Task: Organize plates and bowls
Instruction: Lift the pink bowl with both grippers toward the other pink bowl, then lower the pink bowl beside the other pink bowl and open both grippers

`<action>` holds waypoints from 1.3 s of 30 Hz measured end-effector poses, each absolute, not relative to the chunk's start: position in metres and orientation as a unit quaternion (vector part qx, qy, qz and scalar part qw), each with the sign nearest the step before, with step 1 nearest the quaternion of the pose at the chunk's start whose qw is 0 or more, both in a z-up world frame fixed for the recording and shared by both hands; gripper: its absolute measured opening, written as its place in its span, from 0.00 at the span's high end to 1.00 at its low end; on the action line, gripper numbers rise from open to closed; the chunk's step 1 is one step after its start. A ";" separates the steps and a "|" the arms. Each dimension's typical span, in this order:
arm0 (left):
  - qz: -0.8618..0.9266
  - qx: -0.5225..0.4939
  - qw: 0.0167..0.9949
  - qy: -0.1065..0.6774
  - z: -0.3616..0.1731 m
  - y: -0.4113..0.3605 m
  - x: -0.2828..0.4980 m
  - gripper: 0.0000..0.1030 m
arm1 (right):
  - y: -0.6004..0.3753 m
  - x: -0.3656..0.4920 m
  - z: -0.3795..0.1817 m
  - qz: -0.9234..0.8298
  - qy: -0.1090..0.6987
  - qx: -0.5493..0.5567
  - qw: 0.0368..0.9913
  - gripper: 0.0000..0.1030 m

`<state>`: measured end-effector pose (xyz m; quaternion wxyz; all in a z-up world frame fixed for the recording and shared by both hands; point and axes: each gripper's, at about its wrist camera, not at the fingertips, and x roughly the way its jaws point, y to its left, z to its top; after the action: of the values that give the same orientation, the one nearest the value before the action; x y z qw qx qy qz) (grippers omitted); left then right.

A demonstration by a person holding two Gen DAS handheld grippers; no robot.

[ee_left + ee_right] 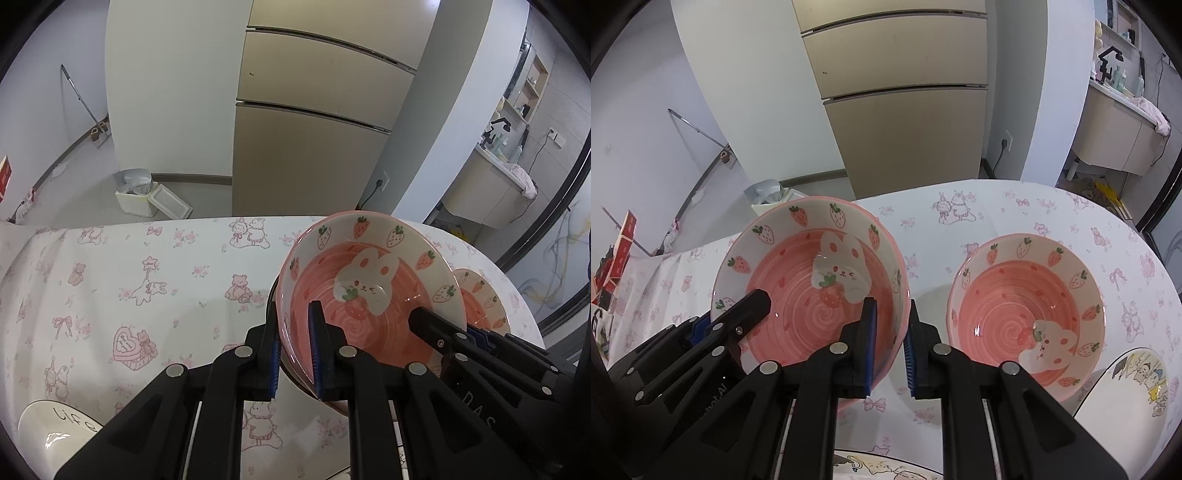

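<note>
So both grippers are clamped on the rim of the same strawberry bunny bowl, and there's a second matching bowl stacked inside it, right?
Not quite. The left gripper and right gripper do both clamp the rim of the same strawberry bunny bowl. The second matching bowl is not stacked inside it; it sits beside it on the tablecloth, apart, as the right wrist view shows.

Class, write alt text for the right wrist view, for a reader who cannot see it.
Two black grippers clamp opposite rims of a pink strawberry-and-bunny bowl: the right gripper on its right rim, the left gripper on its left. A matching second bowl sits to the right on a tablecloth printed with pink bears, bunnies and bows.
</note>
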<state>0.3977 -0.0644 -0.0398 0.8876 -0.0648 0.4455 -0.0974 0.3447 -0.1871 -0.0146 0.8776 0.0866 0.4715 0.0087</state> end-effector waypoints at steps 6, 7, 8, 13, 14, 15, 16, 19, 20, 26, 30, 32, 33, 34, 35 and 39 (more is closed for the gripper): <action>-0.098 -0.066 0.887 0.447 -0.039 -0.066 0.399 0.86 | -0.190 0.347 -0.018 0.009 0.476 0.087 0.875 0.87; -0.097 -0.064 0.887 0.448 -0.039 -0.067 0.399 0.85 | -0.191 0.347 -0.018 0.010 0.476 0.089 0.875 0.87; -0.097 -0.066 0.886 0.449 -0.038 -0.067 0.400 0.85 | -0.192 0.347 -0.018 0.012 0.476 0.092 0.875 0.87; -0.100 -0.073 0.881 0.457 -0.038 -0.065 0.402 0.79 | -0.193 0.346 -0.015 0.015 0.472 0.094 0.877 0.87; -0.102 -0.073 0.880 0.459 -0.037 -0.065 0.401 0.77 | -0.193 0.346 -0.015 0.015 0.472 0.093 0.877 0.87; -0.104 -0.074 0.878 0.461 -0.036 -0.065 0.402 0.76 | -0.193 0.346 -0.015 0.015 0.472 0.092 0.877 0.87; -0.104 -0.074 0.878 0.462 -0.036 -0.065 0.401 0.75 | -0.193 0.345 -0.014 0.015 0.471 0.093 0.877 0.87; -0.099 -0.065 0.877 0.465 -0.032 -0.066 0.398 0.69 | -0.193 0.345 -0.013 0.017 0.472 0.095 0.876 0.87; -0.090 -0.057 0.877 0.468 -0.031 -0.066 0.397 0.68 | -0.194 0.345 -0.013 0.017 0.471 0.096 0.877 0.87; -0.082 -0.054 0.880 0.466 -0.024 -0.057 0.396 0.82 | -0.192 0.343 -0.007 0.012 0.462 0.082 0.883 0.96; -0.087 -0.058 0.883 0.458 -0.017 -0.053 0.395 0.83 | -0.196 0.344 -0.007 0.018 0.463 0.094 0.881 0.96; -0.091 -0.060 0.885 0.452 -0.012 -0.052 0.392 0.83 | -0.198 0.344 -0.007 0.020 0.465 0.100 0.880 0.96; -0.094 -0.061 0.886 0.449 -0.010 -0.052 0.390 0.83 | -0.199 0.344 -0.007 0.021 0.465 0.104 0.879 0.95; -0.097 -0.062 0.888 0.445 -0.007 -0.052 0.389 0.83 | -0.200 0.344 -0.006 0.022 0.465 0.108 0.878 0.95; -0.099 -0.063 0.890 0.440 -0.003 -0.052 0.387 0.83 | -0.201 0.343 -0.004 0.024 0.463 0.112 0.879 0.94; -0.107 -0.067 0.899 0.420 0.013 -0.052 0.380 0.83 | -0.203 0.335 0.014 0.036 0.443 0.121 0.888 0.66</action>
<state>0.3796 -0.0516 0.0126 0.8985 -0.0668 0.4204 -0.1071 0.3345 -0.2027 0.0135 0.8876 0.1211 0.4428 0.0363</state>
